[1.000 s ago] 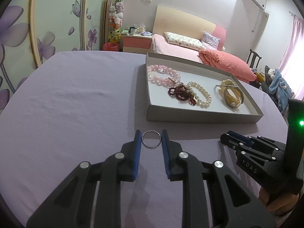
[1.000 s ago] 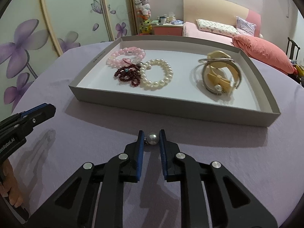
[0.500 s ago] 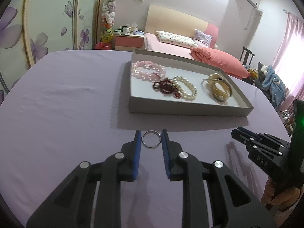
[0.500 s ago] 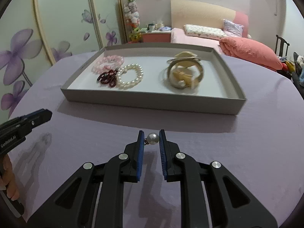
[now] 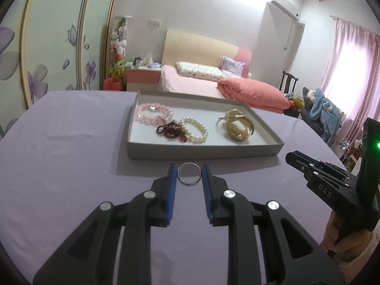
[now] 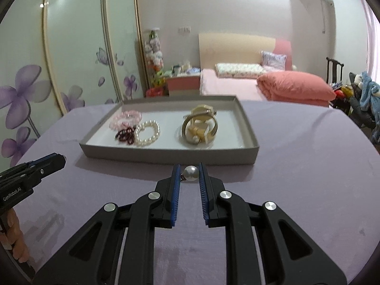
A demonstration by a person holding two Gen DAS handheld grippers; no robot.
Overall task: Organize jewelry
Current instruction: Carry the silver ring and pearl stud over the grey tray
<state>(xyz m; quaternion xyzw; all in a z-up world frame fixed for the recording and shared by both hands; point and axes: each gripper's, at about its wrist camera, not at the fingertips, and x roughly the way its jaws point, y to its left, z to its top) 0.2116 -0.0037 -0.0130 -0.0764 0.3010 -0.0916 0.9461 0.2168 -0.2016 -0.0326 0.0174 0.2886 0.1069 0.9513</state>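
Observation:
My left gripper [image 5: 189,174] is shut on a silver ring [image 5: 189,174], held above the purple tablecloth in front of the grey tray [image 5: 204,152]. My right gripper [image 6: 188,173] is shut on a pearl earring [image 6: 190,173], also in front of the tray [image 6: 166,155]. The tray holds a pink bead bracelet [image 5: 153,112], a dark red bead bracelet [image 5: 171,130], a white pearl bracelet [image 5: 196,130] and gold bangles [image 5: 237,127]. The right gripper shows at the right of the left wrist view [image 5: 332,182]; the left gripper shows at the left of the right wrist view [image 6: 30,175].
The round table [image 5: 59,142] is covered in purple cloth. Behind it stand a bed with pink bedding [image 5: 213,83], a nightstand [image 5: 142,76] and sliding wardrobe doors with flower prints [image 6: 71,59]. A chair with clothes [image 5: 318,109] stands at the right.
Both grippers have pulled back and tilted up, each keeping its item; the tray now appears farther away and lower in both views.

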